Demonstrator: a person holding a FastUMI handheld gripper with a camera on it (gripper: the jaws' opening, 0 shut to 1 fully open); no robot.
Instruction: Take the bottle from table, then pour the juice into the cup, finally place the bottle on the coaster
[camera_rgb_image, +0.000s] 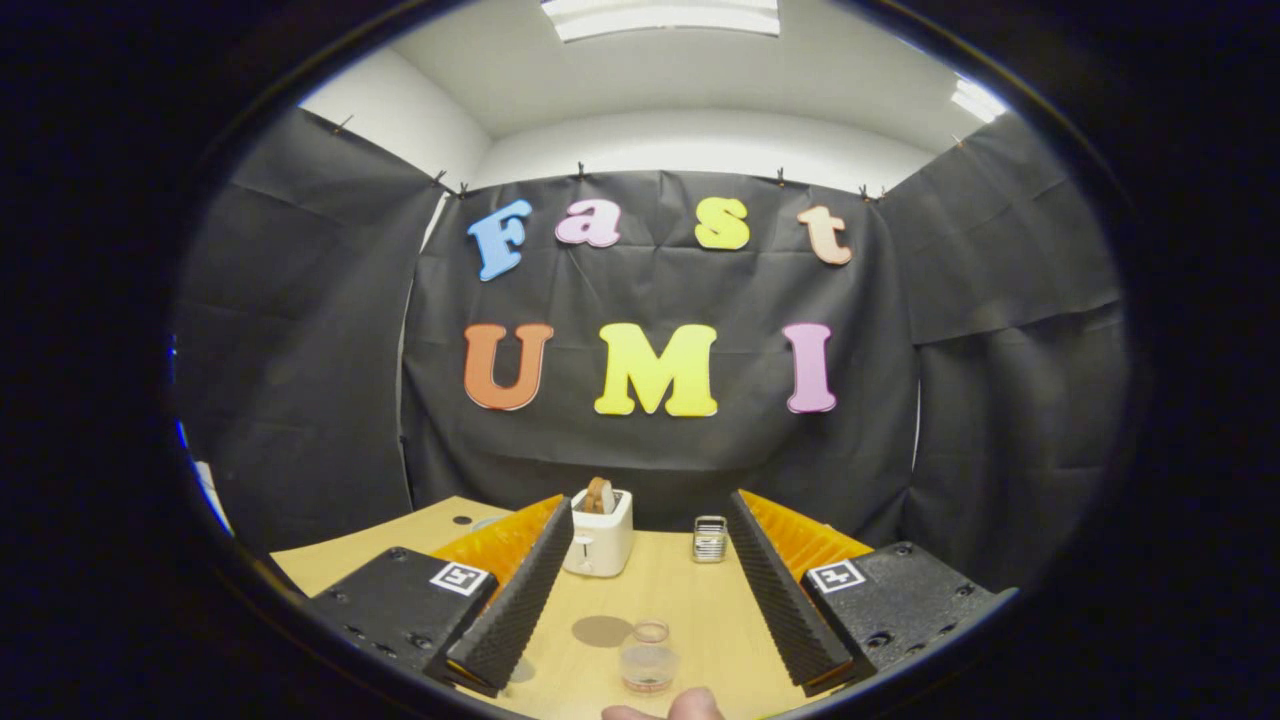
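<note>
Between spread fingers (648, 590), clear cup (649, 668); round coaster (601, 630)

So the cup (648, 667) is a small clear plastic one, upright on the wooden table (690, 600), with a bit of reddish juice in the bottom; the coaster (602, 630) is a flat brown disc just left of the cup, nothing on it. Gripper (650, 600) fingers are spread wide either side of the cup, not touching it.
</note>
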